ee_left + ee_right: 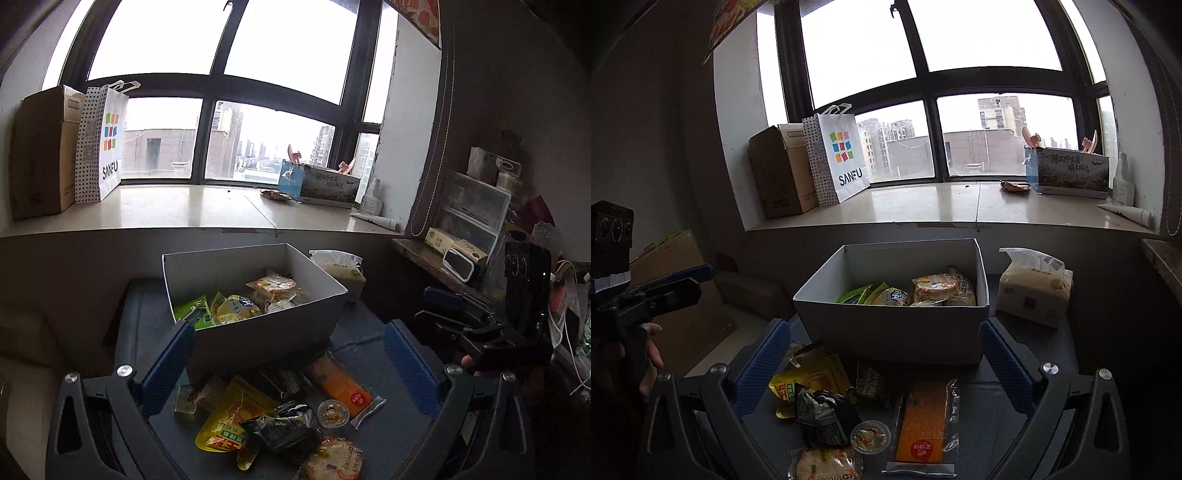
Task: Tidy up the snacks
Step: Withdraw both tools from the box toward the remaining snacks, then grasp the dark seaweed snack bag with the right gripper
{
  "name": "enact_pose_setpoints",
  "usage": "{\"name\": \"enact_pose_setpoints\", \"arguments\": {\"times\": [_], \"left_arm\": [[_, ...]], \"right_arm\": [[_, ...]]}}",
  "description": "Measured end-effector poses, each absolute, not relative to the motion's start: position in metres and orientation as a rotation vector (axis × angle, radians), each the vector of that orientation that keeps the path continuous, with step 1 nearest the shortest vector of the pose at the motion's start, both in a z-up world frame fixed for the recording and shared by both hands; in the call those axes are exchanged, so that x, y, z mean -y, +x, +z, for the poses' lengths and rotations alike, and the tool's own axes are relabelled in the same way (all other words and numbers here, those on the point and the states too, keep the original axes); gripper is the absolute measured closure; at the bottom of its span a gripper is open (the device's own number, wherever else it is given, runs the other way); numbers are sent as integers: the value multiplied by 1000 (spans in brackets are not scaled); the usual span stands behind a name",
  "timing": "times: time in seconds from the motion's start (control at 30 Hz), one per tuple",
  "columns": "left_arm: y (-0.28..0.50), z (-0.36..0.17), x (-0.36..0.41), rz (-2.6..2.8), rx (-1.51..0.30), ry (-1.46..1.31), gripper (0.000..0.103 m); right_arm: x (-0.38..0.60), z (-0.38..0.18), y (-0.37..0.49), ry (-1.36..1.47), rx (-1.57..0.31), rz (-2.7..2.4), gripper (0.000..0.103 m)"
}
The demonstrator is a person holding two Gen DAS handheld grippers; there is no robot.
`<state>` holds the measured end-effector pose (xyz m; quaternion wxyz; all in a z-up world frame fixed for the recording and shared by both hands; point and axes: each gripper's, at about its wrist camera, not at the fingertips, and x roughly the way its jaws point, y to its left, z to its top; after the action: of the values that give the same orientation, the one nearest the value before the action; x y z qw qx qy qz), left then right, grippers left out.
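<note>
Snacks [849, 410] overlapping before box [892, 328]; both grippers' fingers spread, empty; risk: pinching two crinkly packets together.

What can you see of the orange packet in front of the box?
The orange packet is a long, flat, sealed snack bar in clear plastic wrap with crimped ends, and it has a red round logo near one end. It lies flat on the dark tabletop, lengthwise towards the white box, apart from it. A small round lidded cup sits right beside it; whether they touch is unclear. Neither gripper holds it: it lies between the open fingers in both wrist views.
</note>
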<state>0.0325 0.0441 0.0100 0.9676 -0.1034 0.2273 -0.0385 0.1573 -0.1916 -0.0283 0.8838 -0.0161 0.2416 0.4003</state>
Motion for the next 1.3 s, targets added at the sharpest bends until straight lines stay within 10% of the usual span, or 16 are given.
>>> {"name": "enact_pose_setpoints", "arguments": {"times": [1.3], "left_arm": [[-8, -47, -41, -37, -557, -275, 0]], "right_arm": [[166, -120, 140, -196, -683, 856, 0]]}}
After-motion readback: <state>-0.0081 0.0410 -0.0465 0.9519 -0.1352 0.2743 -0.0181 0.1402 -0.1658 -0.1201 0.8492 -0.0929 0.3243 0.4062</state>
